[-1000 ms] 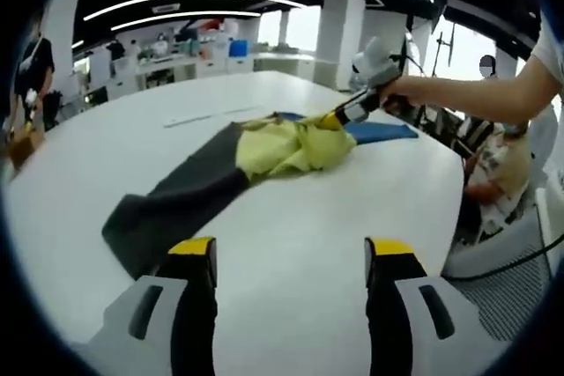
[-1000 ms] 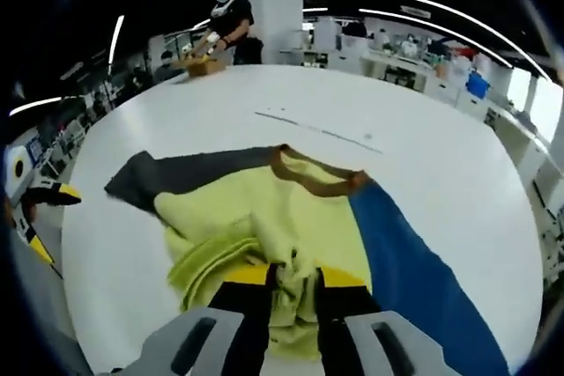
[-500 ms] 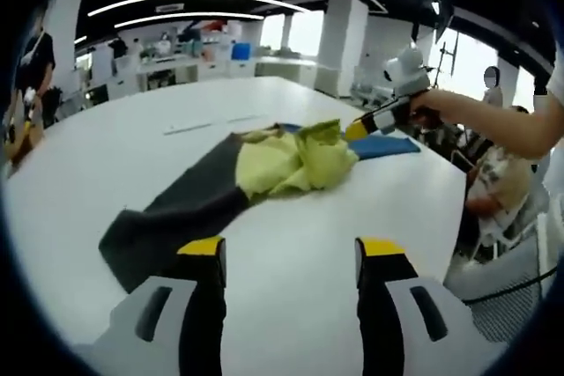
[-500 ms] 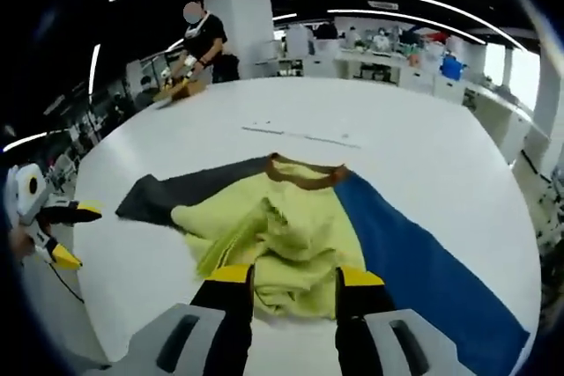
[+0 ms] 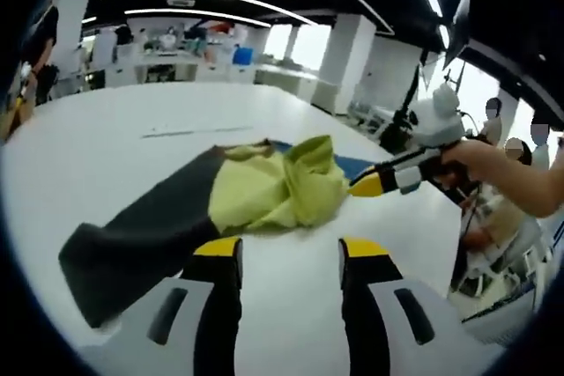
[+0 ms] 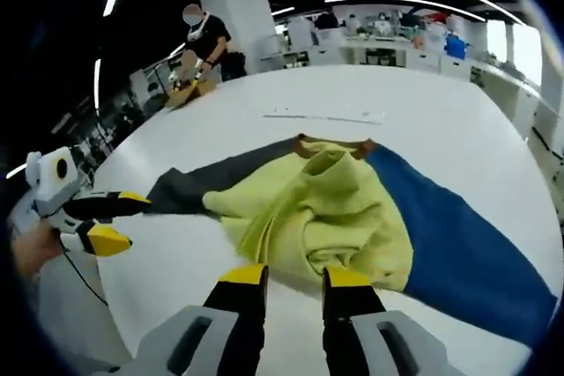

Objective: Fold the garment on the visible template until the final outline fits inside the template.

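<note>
Garment (image 6: pixel 352 209) bunched mid-table (image 6: pixel 423 103), sleeves spread; fold barely begun, template not discernible. Left gripper (image 5: pixel 286 257) and right gripper (image 6: pixel 293 283) beside garment, jaws parted, empty.

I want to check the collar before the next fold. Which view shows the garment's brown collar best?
The right gripper view: the collar faces the camera as a brown band at the far edge of the garment. In the left gripper view, bunched yellow fabric mostly hides it; only a thin brown edge can be made out.
</note>
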`<control>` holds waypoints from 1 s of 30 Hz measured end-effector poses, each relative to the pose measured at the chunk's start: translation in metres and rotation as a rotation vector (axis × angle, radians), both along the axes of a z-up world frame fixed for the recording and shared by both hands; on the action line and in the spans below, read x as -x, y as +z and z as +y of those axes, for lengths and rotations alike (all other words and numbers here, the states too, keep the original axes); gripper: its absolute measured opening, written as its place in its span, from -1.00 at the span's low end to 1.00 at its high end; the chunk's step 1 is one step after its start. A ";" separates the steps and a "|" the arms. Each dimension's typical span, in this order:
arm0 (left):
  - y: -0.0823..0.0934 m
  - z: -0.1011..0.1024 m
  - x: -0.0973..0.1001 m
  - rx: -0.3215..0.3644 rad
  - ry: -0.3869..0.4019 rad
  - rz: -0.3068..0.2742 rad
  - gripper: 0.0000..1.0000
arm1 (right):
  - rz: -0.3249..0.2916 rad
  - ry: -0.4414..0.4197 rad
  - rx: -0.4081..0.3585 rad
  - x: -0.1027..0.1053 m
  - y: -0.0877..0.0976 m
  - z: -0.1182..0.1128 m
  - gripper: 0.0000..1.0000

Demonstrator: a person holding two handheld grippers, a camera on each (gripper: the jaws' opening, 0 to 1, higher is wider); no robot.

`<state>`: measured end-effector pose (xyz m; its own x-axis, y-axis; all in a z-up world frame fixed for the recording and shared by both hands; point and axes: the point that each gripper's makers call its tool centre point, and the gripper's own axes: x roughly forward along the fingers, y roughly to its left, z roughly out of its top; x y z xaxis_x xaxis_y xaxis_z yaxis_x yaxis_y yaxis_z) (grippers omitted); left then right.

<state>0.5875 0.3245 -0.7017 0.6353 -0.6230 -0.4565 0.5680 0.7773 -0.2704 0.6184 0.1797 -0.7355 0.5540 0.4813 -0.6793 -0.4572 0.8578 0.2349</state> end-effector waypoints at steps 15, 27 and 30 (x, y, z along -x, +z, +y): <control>-0.024 -0.035 -0.030 0.014 -0.026 0.052 -0.41 | 0.029 -0.019 -0.072 0.000 -0.011 0.013 -0.78; -0.043 -0.054 -0.045 0.027 -0.018 0.081 -0.54 | 0.056 -0.043 -0.125 0.000 -0.017 0.021 -0.92; -0.044 -0.057 -0.048 0.052 -0.009 0.093 -0.61 | 0.066 -0.046 -0.136 0.000 -0.019 0.023 -0.95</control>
